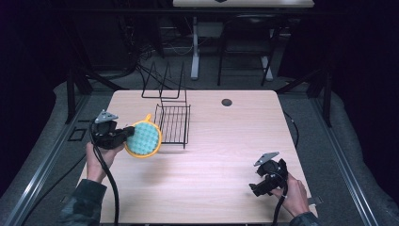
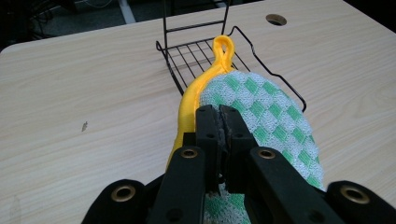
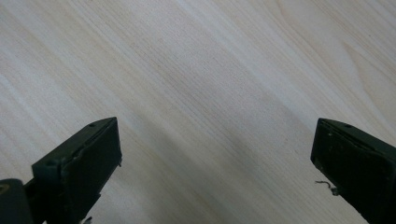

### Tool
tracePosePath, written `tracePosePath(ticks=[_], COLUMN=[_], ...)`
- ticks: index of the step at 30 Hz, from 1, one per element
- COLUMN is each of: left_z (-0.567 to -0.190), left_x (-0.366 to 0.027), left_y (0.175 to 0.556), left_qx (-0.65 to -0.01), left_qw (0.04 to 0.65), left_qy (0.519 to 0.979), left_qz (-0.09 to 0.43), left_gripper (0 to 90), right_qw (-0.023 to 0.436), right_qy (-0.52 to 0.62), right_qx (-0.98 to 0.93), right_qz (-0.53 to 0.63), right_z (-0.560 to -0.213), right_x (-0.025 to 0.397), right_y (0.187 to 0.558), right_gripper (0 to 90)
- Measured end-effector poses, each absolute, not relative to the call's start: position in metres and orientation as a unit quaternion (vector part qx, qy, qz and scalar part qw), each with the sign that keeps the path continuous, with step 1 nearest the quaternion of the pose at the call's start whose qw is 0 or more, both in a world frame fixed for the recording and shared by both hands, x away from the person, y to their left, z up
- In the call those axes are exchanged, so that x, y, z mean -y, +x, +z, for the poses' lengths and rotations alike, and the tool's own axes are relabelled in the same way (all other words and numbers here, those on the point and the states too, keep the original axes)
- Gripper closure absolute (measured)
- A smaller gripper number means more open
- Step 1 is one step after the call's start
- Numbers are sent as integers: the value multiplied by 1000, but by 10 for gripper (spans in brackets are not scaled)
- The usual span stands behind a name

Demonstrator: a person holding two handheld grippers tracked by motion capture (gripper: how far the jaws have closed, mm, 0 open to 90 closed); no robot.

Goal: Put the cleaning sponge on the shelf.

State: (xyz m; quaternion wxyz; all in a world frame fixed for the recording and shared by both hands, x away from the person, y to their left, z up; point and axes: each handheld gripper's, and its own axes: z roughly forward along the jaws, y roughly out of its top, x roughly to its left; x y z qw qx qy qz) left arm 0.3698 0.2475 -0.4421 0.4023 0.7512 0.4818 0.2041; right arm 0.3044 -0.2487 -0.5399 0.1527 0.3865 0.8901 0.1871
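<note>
Near the table's left edge, the left gripper (image 1: 123, 135) is clamped on the rim of a round green-checked cloth pad (image 1: 143, 138) with a yellow border, holding it on edge just beside the wire rack (image 1: 173, 123), probably so it can slot in upright. Toward the near right corner, the right gripper (image 1: 264, 184) hangs over bare table (image 3: 205, 84), jaws apart and idle.

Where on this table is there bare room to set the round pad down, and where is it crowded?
Free: the wide bare wood between the wire rack and the right tool, and the far right part of the table around the small hole. Crowded: the left side, where the left tool, shut on the pad, sits close beside the rack.
</note>
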Motion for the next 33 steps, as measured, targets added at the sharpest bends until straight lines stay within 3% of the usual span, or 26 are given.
tracePosePath(ticks=[33], left_z=[-453], left_x=[-210], left_y=[407], left_qx=[-495], left_qw=[420], left_qy=[725], left_qz=[233], left_gripper=[877], right_qw=[148], right_qy=[389], right_qx=[-888], right_qz=[198], right_z=[-540], right_x=[249], right_y=[304], right_gripper=[26])
